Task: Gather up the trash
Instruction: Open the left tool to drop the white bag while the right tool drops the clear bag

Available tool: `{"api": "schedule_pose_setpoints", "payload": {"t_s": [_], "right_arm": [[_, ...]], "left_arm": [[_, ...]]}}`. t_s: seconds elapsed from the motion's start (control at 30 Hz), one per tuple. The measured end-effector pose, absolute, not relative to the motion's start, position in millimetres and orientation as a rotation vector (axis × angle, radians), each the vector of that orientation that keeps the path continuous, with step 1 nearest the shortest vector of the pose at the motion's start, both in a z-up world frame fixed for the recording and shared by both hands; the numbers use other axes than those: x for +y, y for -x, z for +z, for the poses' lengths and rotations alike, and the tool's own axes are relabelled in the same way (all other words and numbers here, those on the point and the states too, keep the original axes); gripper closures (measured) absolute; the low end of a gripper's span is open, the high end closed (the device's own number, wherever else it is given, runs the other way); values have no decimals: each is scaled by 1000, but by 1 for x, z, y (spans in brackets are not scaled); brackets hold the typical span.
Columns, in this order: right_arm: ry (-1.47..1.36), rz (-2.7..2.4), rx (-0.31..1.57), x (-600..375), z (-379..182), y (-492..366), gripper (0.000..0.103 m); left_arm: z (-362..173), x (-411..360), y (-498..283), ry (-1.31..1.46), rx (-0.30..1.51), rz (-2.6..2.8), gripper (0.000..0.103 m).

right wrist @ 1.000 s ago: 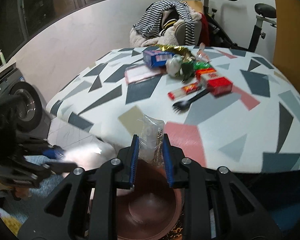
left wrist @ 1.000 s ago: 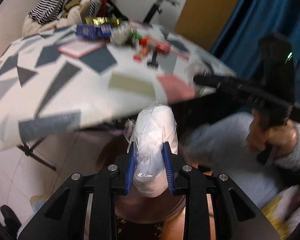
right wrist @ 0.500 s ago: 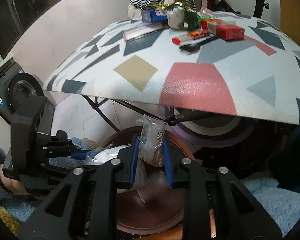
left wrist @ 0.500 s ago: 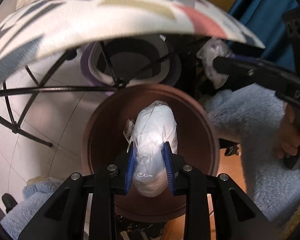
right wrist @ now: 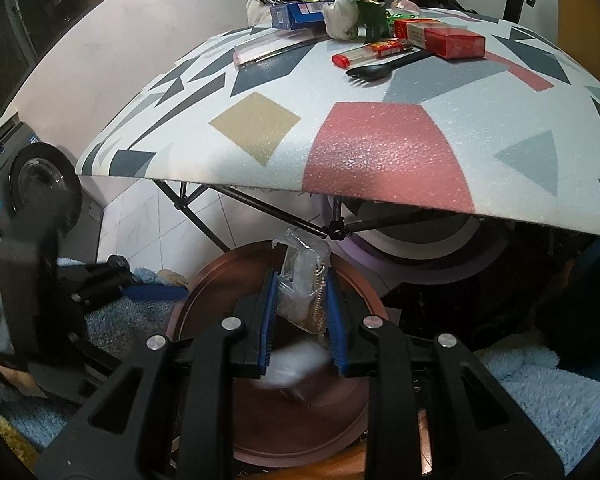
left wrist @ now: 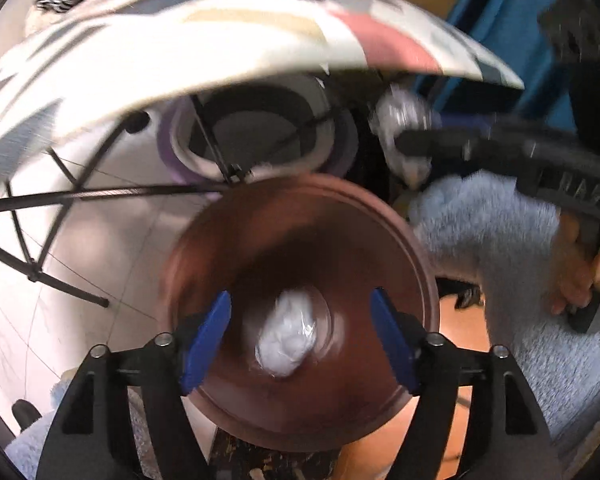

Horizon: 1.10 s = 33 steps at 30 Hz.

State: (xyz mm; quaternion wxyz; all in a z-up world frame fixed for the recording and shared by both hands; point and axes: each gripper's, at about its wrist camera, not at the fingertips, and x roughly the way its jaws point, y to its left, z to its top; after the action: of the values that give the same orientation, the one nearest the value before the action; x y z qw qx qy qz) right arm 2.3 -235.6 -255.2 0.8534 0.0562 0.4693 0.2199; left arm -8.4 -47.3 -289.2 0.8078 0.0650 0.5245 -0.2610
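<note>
Left tongs (left wrist: 300, 338) over the brown bin (left wrist: 204, 248), jaws opening, nothing pressed between the blue pads; a white wrapped wad (left wrist: 286, 338) lies blurred below them, apparently on the bin's bottom, though whether it is at rest is unclear. Right tongs (right wrist: 301, 318) clenched on a crumpled clear plastic bag (right wrist: 302, 276), held above the same bin's rim. In the right wrist view the left tongs show at the left edge, above a blue fleece sleeve (right wrist: 112, 316). Beyond, the patterned bench (right wrist: 380, 136) overhangs the bin; on its far side lie a red box (right wrist: 444, 38), a black spork (right wrist: 384, 66), a blue carton (right wrist: 296, 14).
</note>
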Motion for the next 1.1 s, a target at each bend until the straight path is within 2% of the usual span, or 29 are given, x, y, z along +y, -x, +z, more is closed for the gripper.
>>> {"api": "schedule_pose_setpoints", "payload": {"t_s": [0.1, 0.17, 0.33, 0.47, 0.77, 0.93, 1.1], "right_arm": [[-109, 468, 993, -233, -257, -2, 77], [-100, 474, 999, -231, -258, -1, 77], [-69, 497, 1039, -222, -268, -2, 77], [-10, 556, 1150, -201, -291, -3, 77], [81, 612, 1505, -172, -362, 0, 76], [81, 589, 1602, -174, -380, -1, 76], [100, 593, 1618, -171, -384, 3, 76]], "left_arm": [[-270, -32, 8, -86, 1040, -507, 26], [-254, -19, 10, -53, 969, -456, 16], [-222, 2, 18, 3, 827, -372, 15], [-209, 10, 22, 8, 754, -308, 10], [-214, 20, 16, 5, 759, -270, 10], [-216, 23, 14, 12, 760, -259, 10], [-217, 25, 14, 16, 762, -251, 10]]}}
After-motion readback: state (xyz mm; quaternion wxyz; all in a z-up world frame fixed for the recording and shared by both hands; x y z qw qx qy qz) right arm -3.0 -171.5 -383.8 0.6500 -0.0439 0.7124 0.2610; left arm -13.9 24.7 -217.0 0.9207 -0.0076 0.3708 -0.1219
